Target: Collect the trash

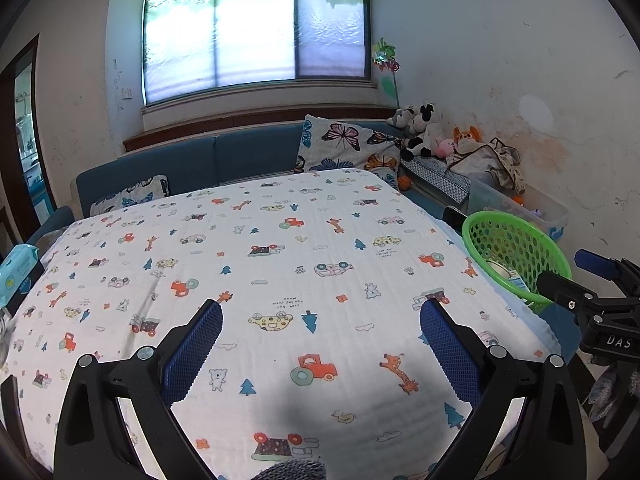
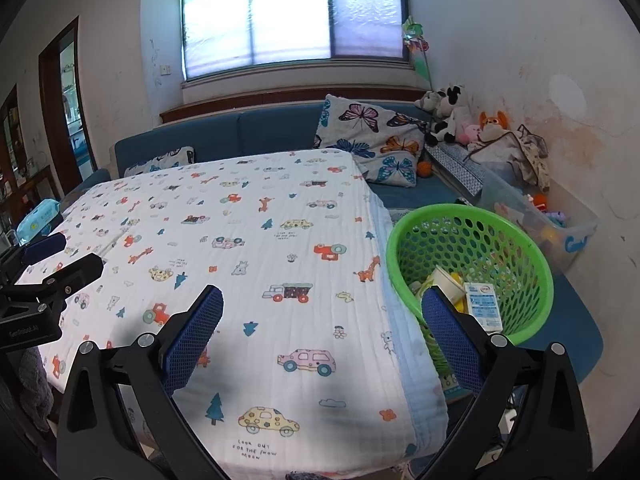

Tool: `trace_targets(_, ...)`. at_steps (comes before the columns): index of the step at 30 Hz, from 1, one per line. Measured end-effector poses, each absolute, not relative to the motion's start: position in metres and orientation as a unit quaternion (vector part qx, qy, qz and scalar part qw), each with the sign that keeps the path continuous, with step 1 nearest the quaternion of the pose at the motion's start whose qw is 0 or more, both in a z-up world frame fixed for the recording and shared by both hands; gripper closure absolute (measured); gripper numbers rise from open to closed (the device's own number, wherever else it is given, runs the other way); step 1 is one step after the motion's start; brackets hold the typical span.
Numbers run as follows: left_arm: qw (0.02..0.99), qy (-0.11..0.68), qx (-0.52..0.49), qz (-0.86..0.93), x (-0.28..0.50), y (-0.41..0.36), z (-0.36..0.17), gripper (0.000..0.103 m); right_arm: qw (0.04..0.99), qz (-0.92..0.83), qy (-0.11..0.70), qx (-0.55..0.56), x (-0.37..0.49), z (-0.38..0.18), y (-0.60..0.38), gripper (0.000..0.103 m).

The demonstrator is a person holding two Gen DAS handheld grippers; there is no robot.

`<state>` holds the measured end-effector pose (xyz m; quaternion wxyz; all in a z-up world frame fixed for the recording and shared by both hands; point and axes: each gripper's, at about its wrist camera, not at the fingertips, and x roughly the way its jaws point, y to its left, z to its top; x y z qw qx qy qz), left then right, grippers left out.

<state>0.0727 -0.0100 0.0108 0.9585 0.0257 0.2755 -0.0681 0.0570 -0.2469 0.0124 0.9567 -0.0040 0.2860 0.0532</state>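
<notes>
Collection stage: trash sits in the green perforated plastic basket (image 2: 472, 264).
Left gripper (image 1: 320, 340) and right gripper (image 2: 322, 328) both wide, empty, above the cartoon-print cloth-covered table (image 2: 248, 240); next, probably locate remaining trash.

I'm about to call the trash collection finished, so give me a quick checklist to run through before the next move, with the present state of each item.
1. Left tongs open and empty: ok.
2. Right tongs open and empty: ok.
3. Printed cloth on the table free of loose trash: ok in both views.
4. Trash inside the green basket, including a milk carton and a paper cup: ok.
5. Blue wipes pack at the table's far left edge counts as trash: cannot tell.
</notes>
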Motion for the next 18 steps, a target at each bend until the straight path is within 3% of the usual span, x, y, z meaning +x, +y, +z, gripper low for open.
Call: trace_targets(18, 0.959, 0.274, 0.027, -0.068, 0.0724, -0.0096, 0.0110, 0.007, 0.959, 0.052, 0.278, -0.003, 0.0532, 0.0149, -0.2485, 0.004)
